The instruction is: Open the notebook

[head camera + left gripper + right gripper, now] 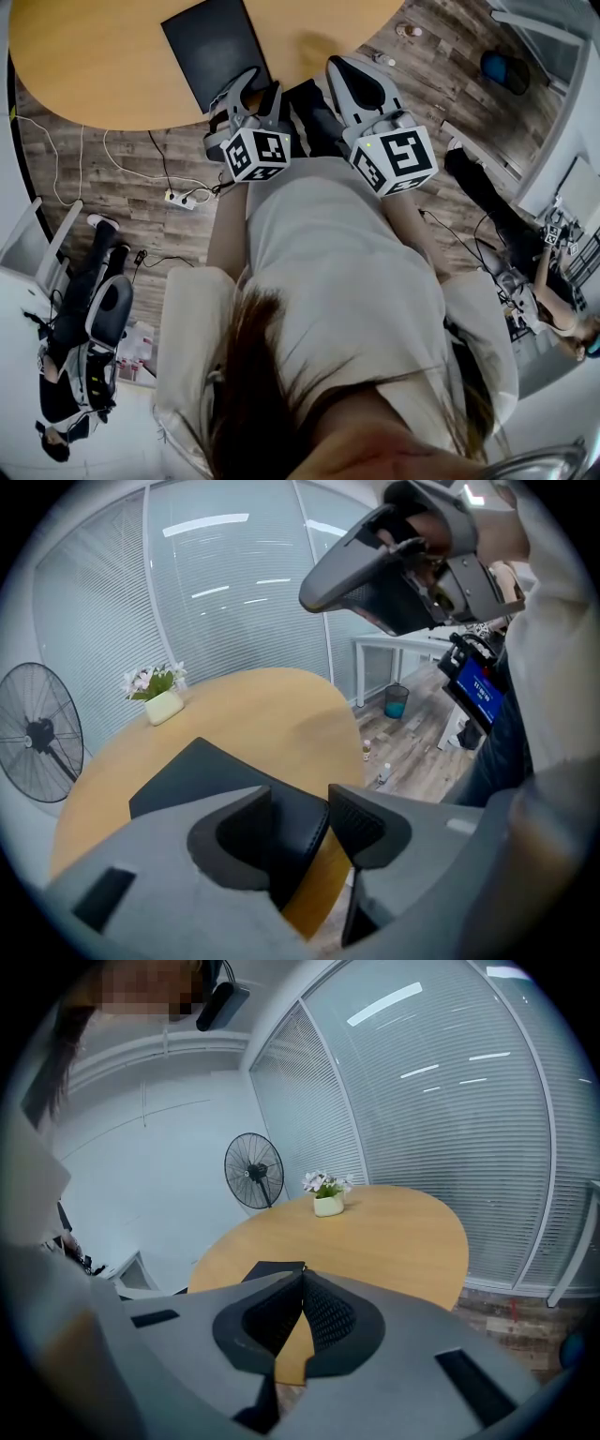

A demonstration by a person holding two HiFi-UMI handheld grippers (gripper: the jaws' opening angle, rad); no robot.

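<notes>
Notebook (211, 52) lies shut on the oval wooden table (84, 66) in the head view, at about eleven o'clock from the left gripper (262, 89). The right gripper (352, 80) hovers beside it at two o'clock.

In the left gripper view the tongs stand wide around the notebook's rounded near corner, pressing nothing. The cover looks matte black, smooth and leather-like, and the jaws are grey with ribbed pads. I judge this the approach: next, one pad must slip under the cover's edge and lift it.

In the right gripper view the tongs are closed together and empty. The notebook shows as a dark sliver at eleven o'clock, on smooth pale wood.
</notes>
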